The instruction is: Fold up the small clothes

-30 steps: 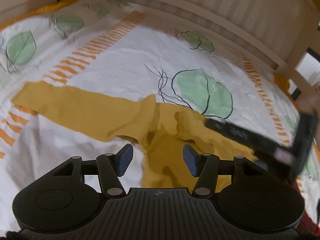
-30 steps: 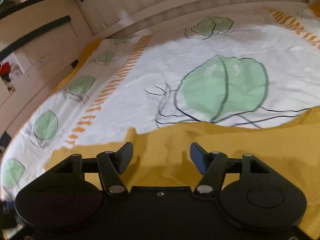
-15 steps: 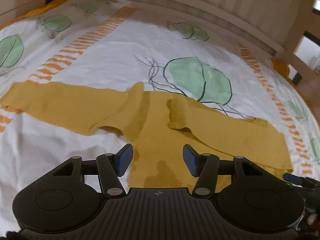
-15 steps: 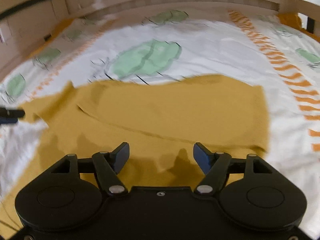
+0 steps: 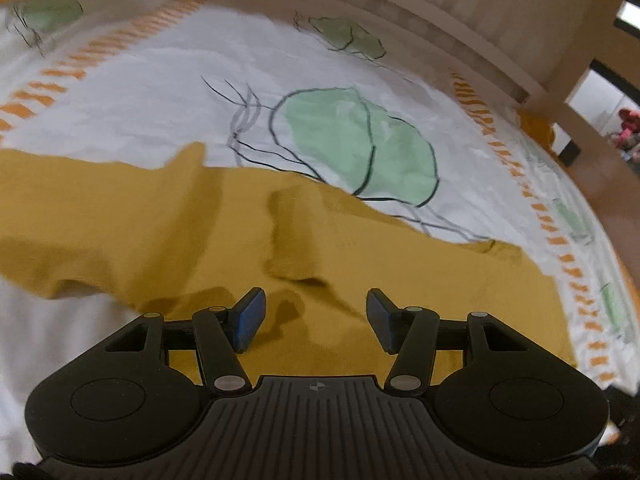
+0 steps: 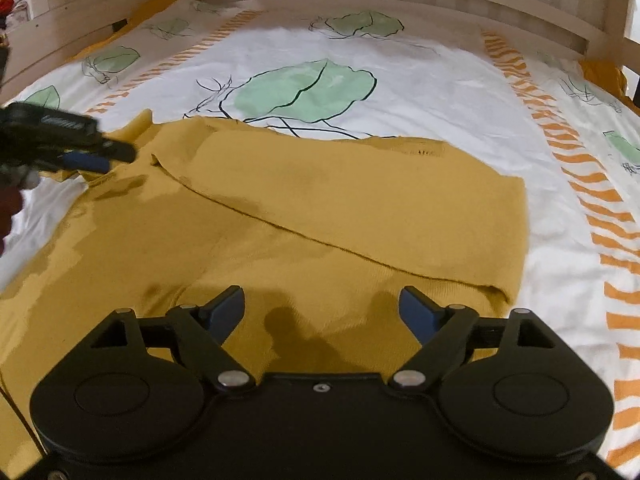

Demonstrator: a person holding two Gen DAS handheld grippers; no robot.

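The mustard-yellow top (image 6: 320,208) lies flat on the leaf-printed bed cover (image 6: 420,80), with its long axis running from left to right across both wrist views. In the right wrist view one sleeve (image 6: 360,196) is folded over the body and fills the centre and right of the frame; its end stops near the right edge of the cloth. In the left wrist view the other sleeve (image 5: 80,216) is spread out toward the left edge of the frame, not folded in.

The left gripper (image 5: 312,316) is over the body of the top, near the place where this open sleeve begins, so the sleeve lies to its left and a little ahead. It is the nearer one to that sleeve. Its two blue pads (image 5: 250,314) stand wide apart, and I see nothing between them; whether they touch the fabric I cannot tell.

The right gripper (image 6: 322,312) is in the lower centre of its frame, above the lower part of the top. Its jaws are also spread wide and hold nothing. The left gripper appears there at the upper left, blurred.

My judgement is that the next fold turns on the left sleeve.
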